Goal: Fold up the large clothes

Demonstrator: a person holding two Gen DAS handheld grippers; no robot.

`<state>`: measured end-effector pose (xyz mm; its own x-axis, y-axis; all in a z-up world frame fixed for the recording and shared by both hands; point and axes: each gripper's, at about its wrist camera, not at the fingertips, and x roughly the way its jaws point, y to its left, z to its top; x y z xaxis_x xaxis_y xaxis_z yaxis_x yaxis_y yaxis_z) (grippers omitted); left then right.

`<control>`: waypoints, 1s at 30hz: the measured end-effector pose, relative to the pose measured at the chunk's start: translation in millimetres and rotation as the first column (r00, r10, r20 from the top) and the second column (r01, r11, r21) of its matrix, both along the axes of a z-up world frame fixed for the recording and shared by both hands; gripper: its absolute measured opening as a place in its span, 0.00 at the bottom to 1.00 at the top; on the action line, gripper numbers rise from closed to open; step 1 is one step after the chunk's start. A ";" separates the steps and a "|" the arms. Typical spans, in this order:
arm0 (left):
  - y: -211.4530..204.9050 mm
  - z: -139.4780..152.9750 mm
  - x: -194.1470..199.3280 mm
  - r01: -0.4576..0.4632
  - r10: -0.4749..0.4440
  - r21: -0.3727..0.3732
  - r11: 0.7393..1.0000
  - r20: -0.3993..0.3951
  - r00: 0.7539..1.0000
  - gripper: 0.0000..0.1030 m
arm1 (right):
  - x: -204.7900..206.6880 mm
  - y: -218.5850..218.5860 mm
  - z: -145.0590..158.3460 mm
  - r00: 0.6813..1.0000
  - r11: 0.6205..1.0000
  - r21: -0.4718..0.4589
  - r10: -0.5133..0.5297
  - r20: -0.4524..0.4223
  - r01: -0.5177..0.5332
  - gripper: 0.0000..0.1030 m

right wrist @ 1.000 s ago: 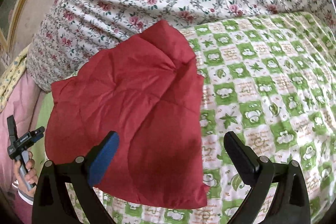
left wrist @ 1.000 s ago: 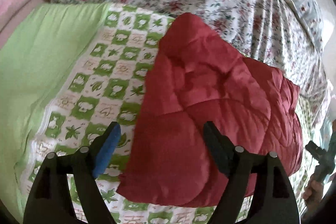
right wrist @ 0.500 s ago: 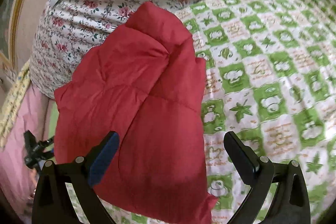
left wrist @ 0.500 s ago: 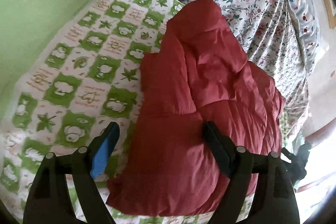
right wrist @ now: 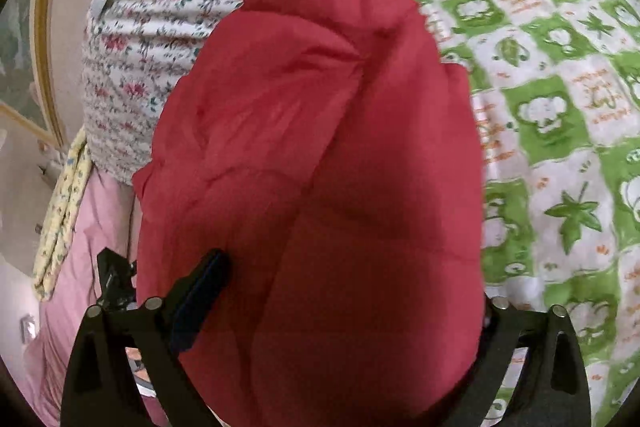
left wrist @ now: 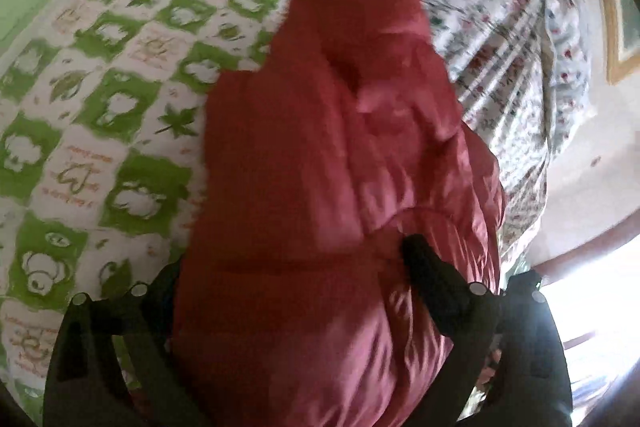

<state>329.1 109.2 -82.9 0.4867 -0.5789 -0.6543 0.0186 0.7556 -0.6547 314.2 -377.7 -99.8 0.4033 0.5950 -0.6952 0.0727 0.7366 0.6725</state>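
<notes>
A folded red padded jacket (left wrist: 320, 163) lies on the green-and-white checked sheet (left wrist: 120, 115) of a bed. My left gripper (left wrist: 292, 263) is low over the jacket's near end with its jaws opening. The jacket bulges between them: one finger (left wrist: 424, 267) rests on the red fabric and the other is hidden behind the jacket's left edge. In the right wrist view the jacket (right wrist: 320, 147) fills the middle. My right gripper (right wrist: 352, 279) straddles its near end with its jaws closing. Its left finger (right wrist: 204, 287) lies on the fabric; the right one is hidden behind the jacket's edge.
A floral duvet (right wrist: 160, 27) is heaped behind the jacket. Pink bedding (right wrist: 80, 227) and a yellow flowered cloth (right wrist: 60, 207) hang at the bed's side. A wall with a framed picture (left wrist: 616, 7) stands beyond. Checked sheet (right wrist: 560, 107) spreads to the right.
Both grippers have dropped and tilted down onto the jacket's near end. The jacket now fills the space between each pair of fingers, hiding one finger of each.
</notes>
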 end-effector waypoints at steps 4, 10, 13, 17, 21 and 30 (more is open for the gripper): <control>-10.0 12.8 -2.6 0.020 -0.022 0.039 0.999 0.039 0.999 0.69 | -2.9 -4.4 1.2 1.000 1.000 0.016 0.005 -0.004 -0.005 0.75; -6.4 30.8 -15.0 0.031 -0.035 0.049 0.998 0.079 0.996 0.48 | -7.5 -3.1 15.1 1.000 1.000 0.015 0.000 0.009 0.000 0.55; -6.5 45.0 -26.9 0.035 -0.041 0.057 0.998 0.106 0.993 0.44 | -16.6 -2.7 29.2 1.000 1.000 0.009 -0.002 0.027 0.002 0.46; -3.9 64.1 -54.2 0.052 -0.061 0.069 0.996 0.138 0.988 0.42 | -41.2 5.1 53.1 0.998 0.999 -0.006 0.034 0.050 -0.033 0.42; 2.9 80.6 -95.5 0.065 -0.076 0.069 0.996 0.169 0.983 0.41 | -79.8 7.9 71.7 0.994 0.997 -0.005 0.078 0.073 -0.078 0.41; 21.3 76.4 -182.2 0.045 -0.049 0.025 0.999 0.166 0.985 0.41 | -162.6 22.1 80.9 0.991 0.993 0.019 0.111 0.068 -0.113 0.42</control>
<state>146.9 130.5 -6.6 0.5627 -0.5907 -0.5784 0.1619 0.7648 -0.6235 151.5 -355.6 -19.0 0.3783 0.6543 -0.6548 -0.0552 0.7220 0.6897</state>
